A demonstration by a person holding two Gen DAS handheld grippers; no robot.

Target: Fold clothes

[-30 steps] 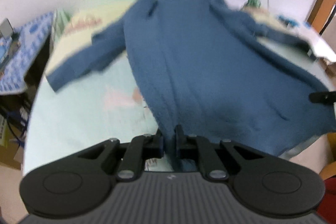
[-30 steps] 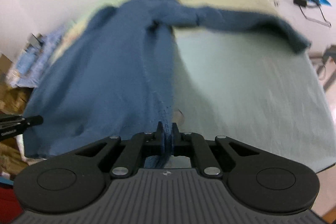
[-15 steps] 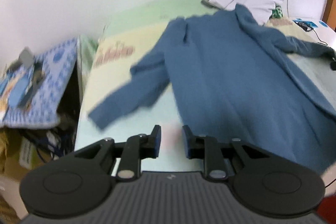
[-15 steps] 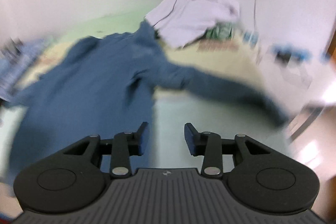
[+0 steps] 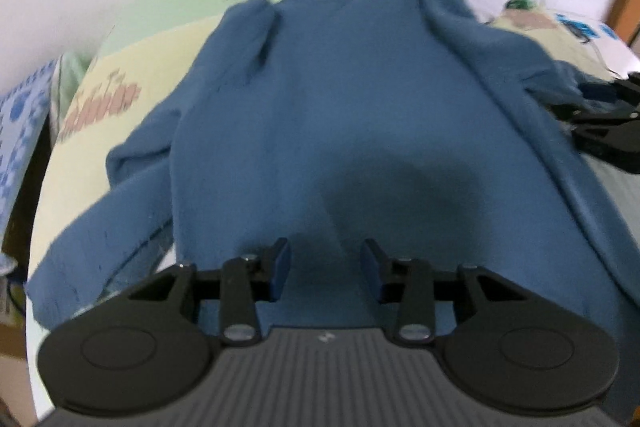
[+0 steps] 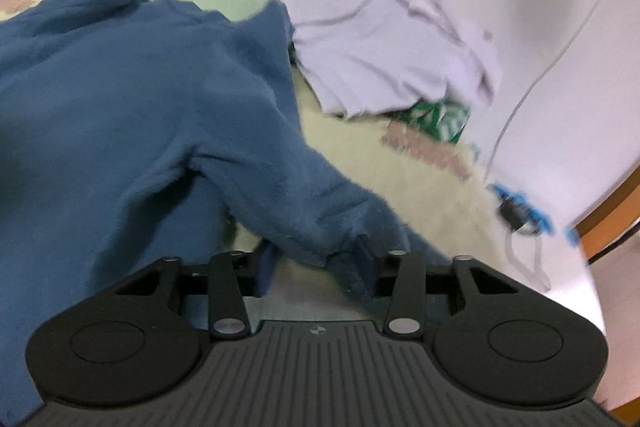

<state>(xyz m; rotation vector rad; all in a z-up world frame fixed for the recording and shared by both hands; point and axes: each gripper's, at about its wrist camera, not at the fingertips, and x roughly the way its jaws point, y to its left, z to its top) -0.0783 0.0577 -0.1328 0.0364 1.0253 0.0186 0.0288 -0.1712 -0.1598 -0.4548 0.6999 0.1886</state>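
The blue sweater (image 5: pixel 360 131) lies spread flat on the bed (image 5: pixel 160 11), body open and unfolded, its left sleeve (image 5: pixel 104 211) stretched out to the side toward the bed's edge. The left gripper (image 5: pixel 325 269) hangs over the sweater's lower body with its fingers apart and nothing between them. The right gripper (image 6: pixel 316 265) is also spread, with the end of the right sleeve (image 6: pixel 320 215) lying between its fingers, not yet pinched. A pale garment (image 6: pixel 384 51) sits crumpled at the far end of the bed. No fold shows in the sweater; both sleeves and the body are left to fold, and the pale garment too.
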